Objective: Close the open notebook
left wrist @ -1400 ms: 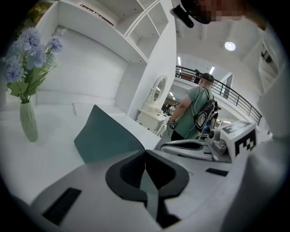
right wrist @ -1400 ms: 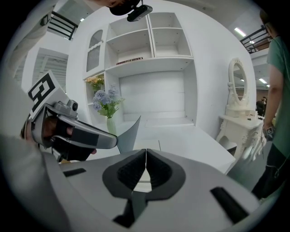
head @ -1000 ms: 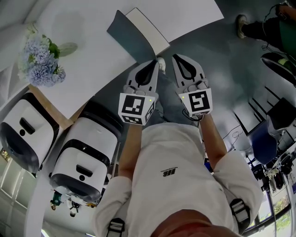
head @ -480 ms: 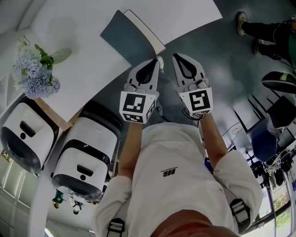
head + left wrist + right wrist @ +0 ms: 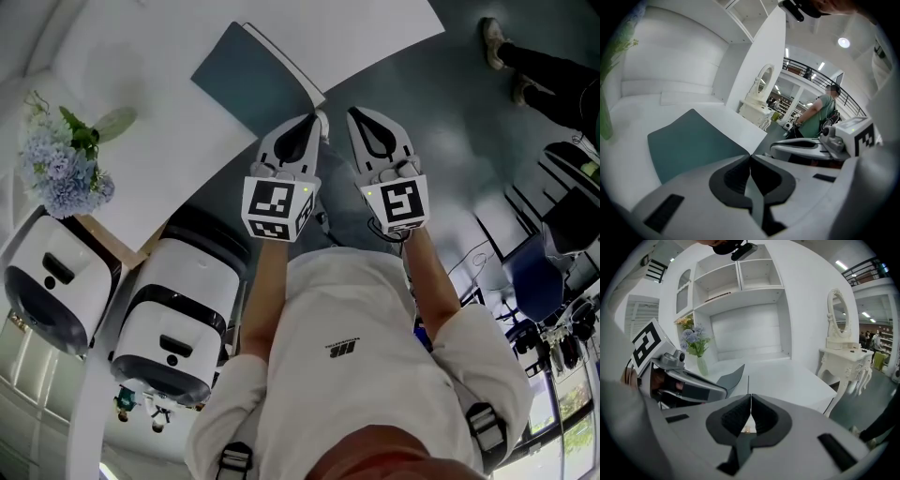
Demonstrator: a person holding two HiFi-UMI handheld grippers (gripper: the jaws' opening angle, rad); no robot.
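Note:
The open notebook (image 5: pixel 251 78) lies on the white table (image 5: pixel 169 150), its teal-grey cover spread flat and a thin white strip of pages (image 5: pixel 284 58) along its right side. In the left gripper view the cover (image 5: pixel 691 145) fills the space just beyond the jaws. In the right gripper view the notebook (image 5: pixel 732 376) sits ahead and slightly left. My left gripper (image 5: pixel 317 116) hangs shut at the notebook's near corner, holding nothing. My right gripper (image 5: pixel 352 112) is shut beside it, off the table edge and empty. Both pairs of jaws meet tip to tip (image 5: pixel 750 156) (image 5: pixel 750 396).
A vase of blue flowers (image 5: pixel 58 169) stands at the table's left end. Two white rounded machines (image 5: pixel 178 319) (image 5: pixel 52 281) sit below the table edge. A person in green (image 5: pixel 820 112) stands off to the right, with a white dressing table (image 5: pixel 846 355) and wall shelves (image 5: pixel 740 282) beyond.
The white strip of pages shows much narrower than a second ago and more teal cover is in sight. Both grippers hold almost the same place, still shut.

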